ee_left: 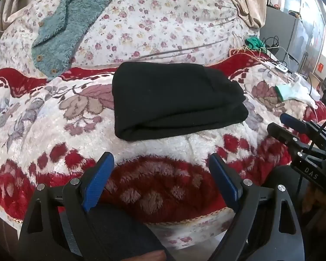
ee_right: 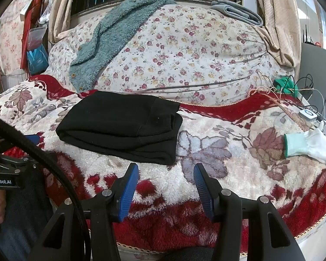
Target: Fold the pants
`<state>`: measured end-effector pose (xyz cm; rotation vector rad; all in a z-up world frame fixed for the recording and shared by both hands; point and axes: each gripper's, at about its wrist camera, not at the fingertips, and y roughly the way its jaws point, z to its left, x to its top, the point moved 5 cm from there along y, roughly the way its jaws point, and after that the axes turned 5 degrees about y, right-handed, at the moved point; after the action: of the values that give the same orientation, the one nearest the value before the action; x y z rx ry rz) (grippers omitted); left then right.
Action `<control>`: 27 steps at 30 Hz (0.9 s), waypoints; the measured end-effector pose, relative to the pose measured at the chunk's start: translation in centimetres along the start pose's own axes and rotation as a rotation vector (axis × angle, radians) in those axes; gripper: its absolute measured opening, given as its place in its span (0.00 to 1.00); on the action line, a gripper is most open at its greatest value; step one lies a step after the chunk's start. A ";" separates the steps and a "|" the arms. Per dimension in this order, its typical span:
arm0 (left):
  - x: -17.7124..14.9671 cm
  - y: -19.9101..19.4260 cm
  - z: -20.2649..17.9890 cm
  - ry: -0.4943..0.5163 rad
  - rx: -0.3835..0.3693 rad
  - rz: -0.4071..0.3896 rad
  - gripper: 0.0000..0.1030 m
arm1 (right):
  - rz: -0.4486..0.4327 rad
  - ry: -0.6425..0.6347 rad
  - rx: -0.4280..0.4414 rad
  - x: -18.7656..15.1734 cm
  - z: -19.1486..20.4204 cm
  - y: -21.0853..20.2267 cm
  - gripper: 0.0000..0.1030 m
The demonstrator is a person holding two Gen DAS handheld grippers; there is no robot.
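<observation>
The folded black pants [ee_left: 176,100] are seen lying on the blanket [ee_left: 158,180] just ahead of the left gripper [ee_left: 160,174] and right gripper [ee_right: 166,187], both spread wide and empty

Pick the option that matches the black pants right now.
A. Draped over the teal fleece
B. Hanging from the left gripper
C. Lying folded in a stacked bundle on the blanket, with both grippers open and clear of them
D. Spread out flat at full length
C: the black pants lie in folded layers on the red and white blanket, while the left gripper and right gripper stand open, holding nothing.
</observation>
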<state>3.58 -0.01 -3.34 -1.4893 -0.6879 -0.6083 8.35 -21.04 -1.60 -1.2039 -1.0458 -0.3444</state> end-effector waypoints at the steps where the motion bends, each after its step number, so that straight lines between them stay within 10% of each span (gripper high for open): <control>1: 0.0 -0.1 0.0 -0.003 -0.003 -0.001 0.86 | 0.000 0.001 0.001 0.0 0.0 0.0 0.49; 27: -0.8 1.0 -0.1 -0.043 -0.040 0.047 0.86 | -0.002 0.000 0.000 0.0 0.0 0.0 0.49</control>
<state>3.76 -0.17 -4.60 -1.5551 -0.6757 -0.5585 8.35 -21.03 -1.62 -1.2029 -1.0474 -0.3462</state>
